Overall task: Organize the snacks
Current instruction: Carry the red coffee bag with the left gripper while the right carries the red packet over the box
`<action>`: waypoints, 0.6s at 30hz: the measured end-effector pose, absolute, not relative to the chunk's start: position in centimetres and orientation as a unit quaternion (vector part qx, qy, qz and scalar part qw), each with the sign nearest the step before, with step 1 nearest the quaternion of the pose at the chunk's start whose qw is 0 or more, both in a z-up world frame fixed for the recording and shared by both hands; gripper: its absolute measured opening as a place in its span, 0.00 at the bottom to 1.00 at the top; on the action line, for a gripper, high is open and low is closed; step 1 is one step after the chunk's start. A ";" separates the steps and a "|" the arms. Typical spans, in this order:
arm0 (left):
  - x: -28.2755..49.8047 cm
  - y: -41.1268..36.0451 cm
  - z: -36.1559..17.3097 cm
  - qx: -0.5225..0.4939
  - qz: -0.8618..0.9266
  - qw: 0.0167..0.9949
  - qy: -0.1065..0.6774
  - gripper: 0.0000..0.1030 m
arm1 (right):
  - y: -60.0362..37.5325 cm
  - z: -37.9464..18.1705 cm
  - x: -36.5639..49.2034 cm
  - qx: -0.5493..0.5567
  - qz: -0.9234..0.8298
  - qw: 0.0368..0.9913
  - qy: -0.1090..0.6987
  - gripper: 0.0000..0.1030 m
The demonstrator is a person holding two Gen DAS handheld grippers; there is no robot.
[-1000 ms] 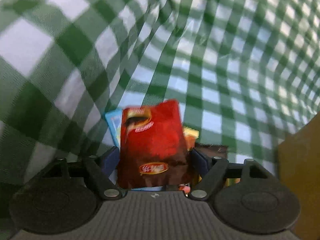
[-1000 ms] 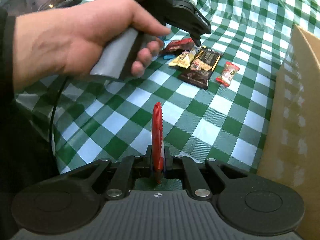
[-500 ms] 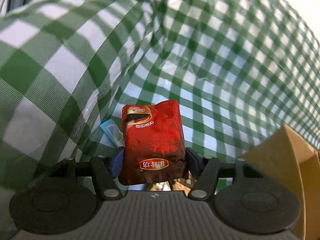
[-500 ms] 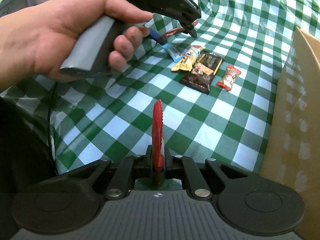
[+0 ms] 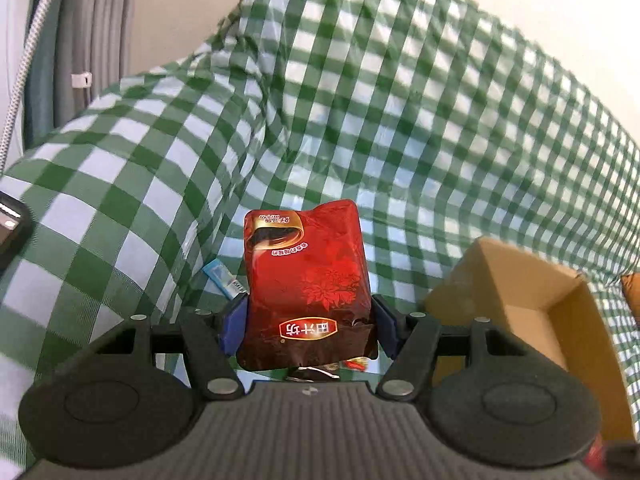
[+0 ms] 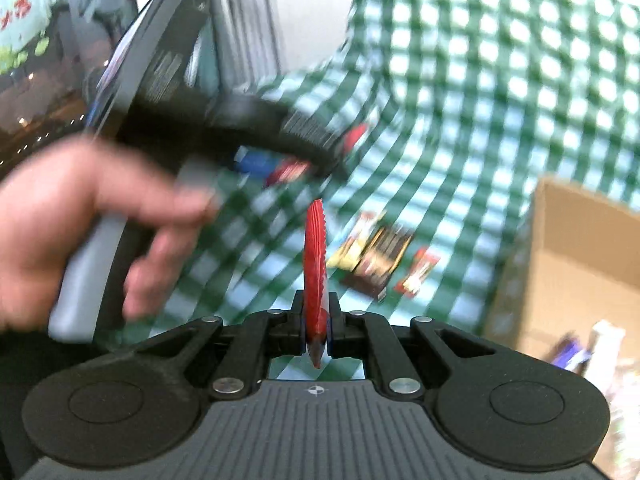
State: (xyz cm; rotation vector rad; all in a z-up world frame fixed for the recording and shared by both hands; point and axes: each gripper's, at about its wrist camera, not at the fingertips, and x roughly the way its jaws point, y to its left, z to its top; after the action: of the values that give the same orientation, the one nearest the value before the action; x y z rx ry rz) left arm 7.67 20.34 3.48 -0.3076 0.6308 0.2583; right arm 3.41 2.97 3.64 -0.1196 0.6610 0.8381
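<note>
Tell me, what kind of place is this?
Probably a home room or a staged one: a green checked tablecloth covers the table, snack packets lie loose beside a cardboard box, and curtains hang behind.

Open cardboard box (image 5: pixel 532 300) looks unobstructed; loose snacks (image 6: pixel 376 260) crowd the cloth (image 5: pixel 400 120).

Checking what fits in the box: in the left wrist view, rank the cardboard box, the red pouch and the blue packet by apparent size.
1. Cardboard box, though partly cut off by the tongs.
2. Red pouch; it sits nearest the camera, so it looks bigger than it is.
3. Blue packet, mostly hidden behind the pouch.
</note>
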 end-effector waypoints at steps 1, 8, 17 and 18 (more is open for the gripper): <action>7.4 19.9 3.9 -0.148 0.123 0.934 0.300 0.67 | 2.1 4.3 3.5 -0.054 0.394 0.865 0.307 0.09; 5.5 15.1 3.4 -0.081 0.072 0.957 0.269 0.67 | -4.4 6.8 2.6 -0.021 0.359 0.905 0.226 0.09; 7.4 11.4 3.2 -0.067 0.029 0.965 0.254 0.68 | -9.6 4.8 4.5 0.060 0.280 0.934 0.211 0.09; 7.5 10.9 3.2 -0.065 0.023 0.966 0.250 0.68 | -9.9 4.5 4.5 0.056 0.272 0.937 0.214 0.09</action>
State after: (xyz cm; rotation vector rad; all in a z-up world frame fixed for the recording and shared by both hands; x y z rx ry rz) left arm 7.54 10.93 3.21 -0.1322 0.5049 0.0458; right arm 4.52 -9.95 4.53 0.1144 0.4369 0.5560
